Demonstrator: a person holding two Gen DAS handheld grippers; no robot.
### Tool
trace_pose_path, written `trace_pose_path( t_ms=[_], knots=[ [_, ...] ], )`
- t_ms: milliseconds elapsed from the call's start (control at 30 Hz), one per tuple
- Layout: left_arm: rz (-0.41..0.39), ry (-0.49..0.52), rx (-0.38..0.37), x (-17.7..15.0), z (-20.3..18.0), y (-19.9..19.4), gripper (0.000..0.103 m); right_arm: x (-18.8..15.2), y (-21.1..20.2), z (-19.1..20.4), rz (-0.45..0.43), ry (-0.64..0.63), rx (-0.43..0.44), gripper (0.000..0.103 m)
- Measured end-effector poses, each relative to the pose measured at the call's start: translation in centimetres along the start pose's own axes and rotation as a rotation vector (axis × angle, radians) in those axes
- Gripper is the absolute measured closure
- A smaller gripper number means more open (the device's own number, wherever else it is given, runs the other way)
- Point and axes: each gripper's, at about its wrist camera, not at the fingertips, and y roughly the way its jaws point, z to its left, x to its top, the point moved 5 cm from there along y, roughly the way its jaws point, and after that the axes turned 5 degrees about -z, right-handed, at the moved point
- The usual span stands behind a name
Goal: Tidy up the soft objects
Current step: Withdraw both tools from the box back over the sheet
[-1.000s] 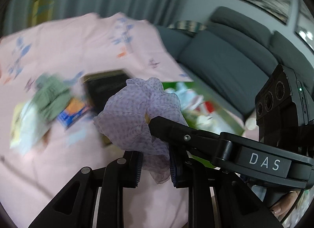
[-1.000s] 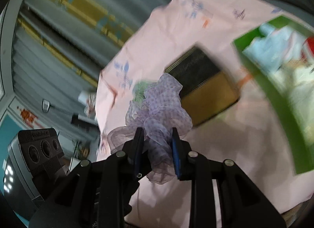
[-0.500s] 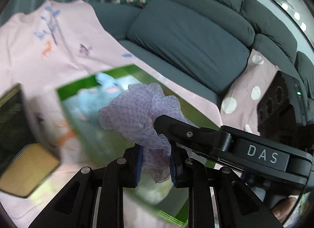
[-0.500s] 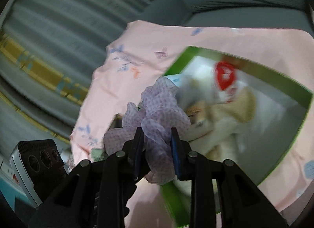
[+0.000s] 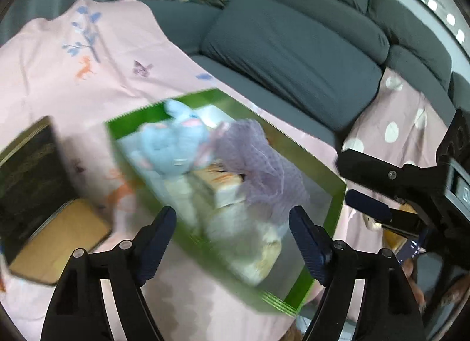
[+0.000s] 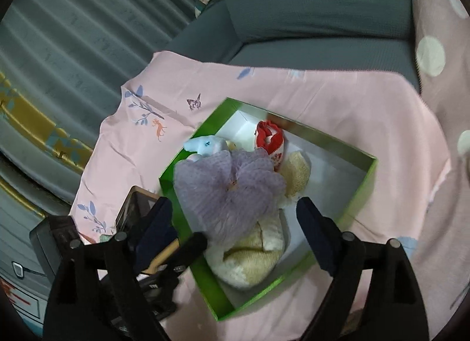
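A purple dotted sheer scrunchie (image 6: 229, 191) lies loose in the green box (image 6: 364, 185) on top of other soft things. It also shows in the left wrist view (image 5: 258, 164). A light blue plush toy (image 5: 173, 147) lies beside it, and cream socks (image 6: 252, 261) and a red and white sock (image 6: 270, 141) are in the box too. My left gripper (image 5: 232, 241) is open and empty above the box (image 5: 335, 211). My right gripper (image 6: 235, 232) is open and empty just above the scrunchie.
The box sits on a pink printed cloth (image 6: 337, 97). A black and tan flat case (image 5: 38, 194) lies left of the box. A grey sofa (image 5: 293, 44) with a pink dotted cushion (image 5: 393, 132) stands behind. Grey curtains (image 6: 73, 32) hang at the left.
Both grippers held the scrunchie and carried it from above the cloth to over the green box. Both have opened, and the scrunchie now lies in the box.
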Motion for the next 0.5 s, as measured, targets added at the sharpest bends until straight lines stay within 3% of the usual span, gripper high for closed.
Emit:
trace_pose_path(
  t_ms=[100, 233, 500],
  knots=[
    [-0.036, -0.013, 0.023, -0.7, 1.8, -3.5, 0.022, -1.0, -1.5, 0.5, -0.026, -0.001, -0.006, 0.011],
    [-0.077, -0.050, 0.049, -1.9, 4.2, -8.1, 0.014, -3.0, -2.6, 2.3, -0.016, -0.040, -0.014, 0.006],
    [-0.082, -0.119, 0.200, -6.7, 10.1, -14.6, 0.013, -7.3, -3.2, 7.3, 0.035, -0.147, 0.050, 0.004]
  ],
)
